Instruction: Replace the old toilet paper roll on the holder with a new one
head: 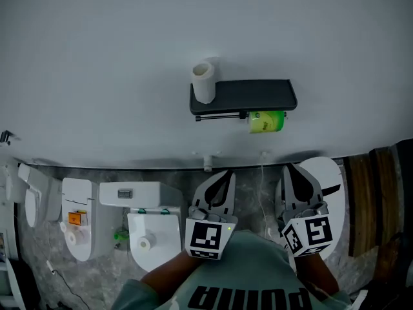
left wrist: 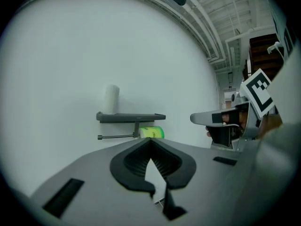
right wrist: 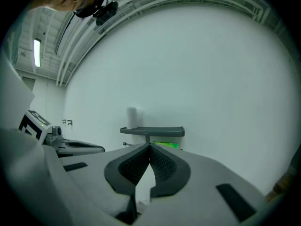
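A dark wall holder [head: 251, 95] with a flat shelf carries a white toilet roll [head: 204, 82] standing upright at its left end. A green-wrapped roll [head: 267, 121] hangs on the bar under the shelf, towards the right. Both grippers are held low, well short of the wall. My left gripper [head: 225, 173] is shut with nothing in it, and my right gripper [head: 290, 168] is shut and empty too. In the left gripper view the shut tips [left wrist: 150, 139] point at the green roll [left wrist: 151, 132] below the shelf [left wrist: 131, 117]. In the right gripper view the tips [right wrist: 150, 146] sit under the shelf [right wrist: 153, 131].
White toilet fixtures [head: 151, 231] stand on the grey floor at lower left, one with a small roll [head: 145, 242] on it. A white round fixture [head: 330, 186] lies under the right gripper. Dark wooden boards [head: 371, 199] are at the right. A pipe stub [head: 208, 163] sits at the wall's base.
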A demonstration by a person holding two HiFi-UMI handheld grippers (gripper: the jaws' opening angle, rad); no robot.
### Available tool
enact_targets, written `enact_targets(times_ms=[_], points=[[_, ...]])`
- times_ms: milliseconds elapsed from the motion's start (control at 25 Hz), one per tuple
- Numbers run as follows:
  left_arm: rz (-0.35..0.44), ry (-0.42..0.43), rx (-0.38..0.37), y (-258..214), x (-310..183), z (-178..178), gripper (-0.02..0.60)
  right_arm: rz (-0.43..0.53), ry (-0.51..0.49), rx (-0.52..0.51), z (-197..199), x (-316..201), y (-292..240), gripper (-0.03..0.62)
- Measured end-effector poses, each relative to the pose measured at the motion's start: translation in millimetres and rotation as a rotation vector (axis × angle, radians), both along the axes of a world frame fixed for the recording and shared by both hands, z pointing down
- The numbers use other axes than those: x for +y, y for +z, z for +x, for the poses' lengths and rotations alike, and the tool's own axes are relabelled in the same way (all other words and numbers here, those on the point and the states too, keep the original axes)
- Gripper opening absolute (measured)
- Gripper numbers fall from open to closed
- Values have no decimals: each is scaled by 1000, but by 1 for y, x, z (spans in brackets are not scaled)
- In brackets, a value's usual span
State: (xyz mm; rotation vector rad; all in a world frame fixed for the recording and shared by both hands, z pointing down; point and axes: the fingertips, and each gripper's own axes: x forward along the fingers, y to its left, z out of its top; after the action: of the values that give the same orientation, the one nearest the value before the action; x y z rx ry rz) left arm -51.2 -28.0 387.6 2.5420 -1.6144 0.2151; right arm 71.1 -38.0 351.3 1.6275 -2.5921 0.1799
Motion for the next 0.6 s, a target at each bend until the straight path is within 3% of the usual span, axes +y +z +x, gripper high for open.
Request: enact_targets(times_ms=[280, 600], points=[[24, -59, -31, -14, 58, 65, 5, 29, -75, 10, 60, 53, -9, 9], [31, -178, -62, -22, 128, 100, 5, 39, -173, 7, 99, 112, -11, 9]])
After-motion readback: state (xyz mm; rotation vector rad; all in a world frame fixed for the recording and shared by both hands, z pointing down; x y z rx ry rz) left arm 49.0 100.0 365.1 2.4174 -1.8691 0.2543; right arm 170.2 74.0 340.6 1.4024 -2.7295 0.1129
